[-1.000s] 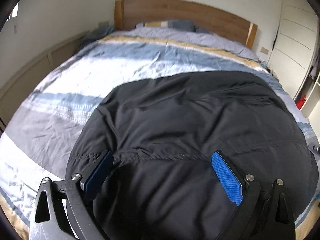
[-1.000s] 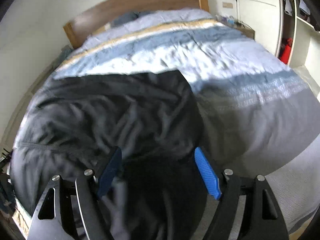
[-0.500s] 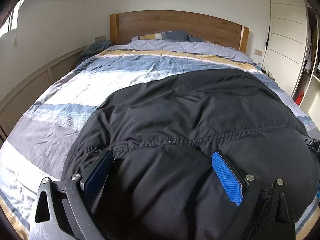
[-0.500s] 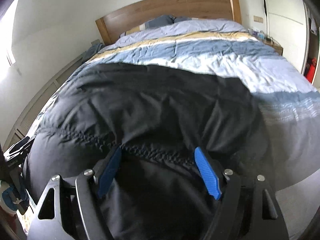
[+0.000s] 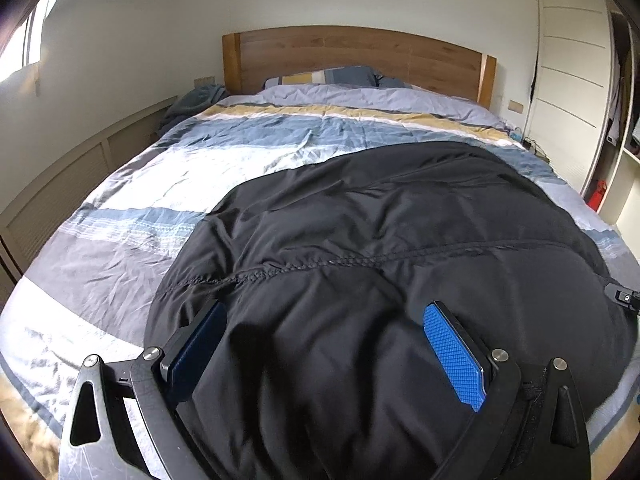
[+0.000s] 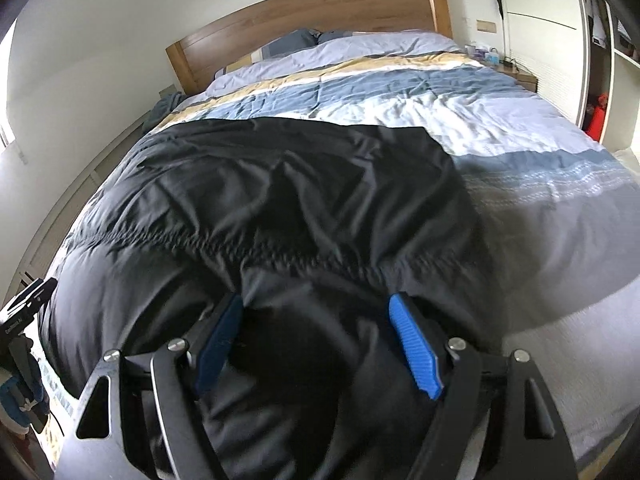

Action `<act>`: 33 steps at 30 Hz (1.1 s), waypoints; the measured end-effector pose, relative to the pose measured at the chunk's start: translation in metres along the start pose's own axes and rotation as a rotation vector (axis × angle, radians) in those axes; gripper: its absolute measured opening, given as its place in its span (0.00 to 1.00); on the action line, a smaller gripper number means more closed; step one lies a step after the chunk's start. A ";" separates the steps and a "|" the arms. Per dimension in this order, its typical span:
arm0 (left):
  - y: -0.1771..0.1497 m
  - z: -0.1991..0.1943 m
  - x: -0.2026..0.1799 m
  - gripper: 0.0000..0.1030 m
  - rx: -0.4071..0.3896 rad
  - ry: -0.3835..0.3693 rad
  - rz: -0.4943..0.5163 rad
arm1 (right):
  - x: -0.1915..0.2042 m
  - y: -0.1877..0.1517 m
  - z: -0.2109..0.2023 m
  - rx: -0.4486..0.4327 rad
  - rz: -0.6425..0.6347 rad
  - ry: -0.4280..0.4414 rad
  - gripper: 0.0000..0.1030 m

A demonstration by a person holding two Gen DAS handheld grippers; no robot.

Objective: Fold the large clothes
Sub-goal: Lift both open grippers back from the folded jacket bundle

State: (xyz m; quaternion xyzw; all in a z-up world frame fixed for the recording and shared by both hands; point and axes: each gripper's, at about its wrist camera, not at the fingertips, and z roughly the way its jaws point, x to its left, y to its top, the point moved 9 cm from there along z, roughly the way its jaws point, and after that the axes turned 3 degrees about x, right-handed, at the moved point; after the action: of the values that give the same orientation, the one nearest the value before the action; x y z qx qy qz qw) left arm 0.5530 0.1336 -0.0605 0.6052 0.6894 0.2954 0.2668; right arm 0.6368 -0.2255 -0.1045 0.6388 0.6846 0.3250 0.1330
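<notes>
A large black padded garment lies spread over the foot half of the bed, with a stitched seam running across it. My left gripper hangs over its near part, jaws wide and open, black fabric filling the space between the blue pads. In the right wrist view the same garment covers the bed's left side. My right gripper is likewise open above the near edge, with fabric bulging between its pads. No pad visibly presses on the cloth. Each view catches a bit of the other gripper at its edge.
The striped blue, white and grey duvet covers the bed up to the wooden headboard. A low panelled wall unit runs along the left. A white wardrobe and a nightstand stand to the right.
Both views have drawn back and tilted up. The seam now lies farther ahead of my left fingertips. The right view swung from the garment's right edge onto its middle. Jaw widths are unchanged.
</notes>
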 end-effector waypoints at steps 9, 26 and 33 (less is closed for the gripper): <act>-0.014 -0.062 -0.017 0.95 -0.028 0.001 0.027 | 0.015 -0.032 -0.057 -0.022 0.000 -0.008 0.73; -0.059 -0.151 -0.009 0.97 -0.052 0.006 0.037 | 0.025 -0.087 -0.161 -0.062 -0.013 -0.037 0.73; -0.066 -0.141 0.032 1.00 -0.002 0.018 -0.049 | -0.009 -0.088 -0.171 -0.061 0.056 -0.056 0.73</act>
State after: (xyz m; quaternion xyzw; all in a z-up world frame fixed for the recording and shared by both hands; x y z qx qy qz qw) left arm 0.4025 0.1478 -0.0127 0.5851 0.7062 0.2950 0.2682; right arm 0.4671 -0.2789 -0.0321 0.6620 0.6523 0.3314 0.1625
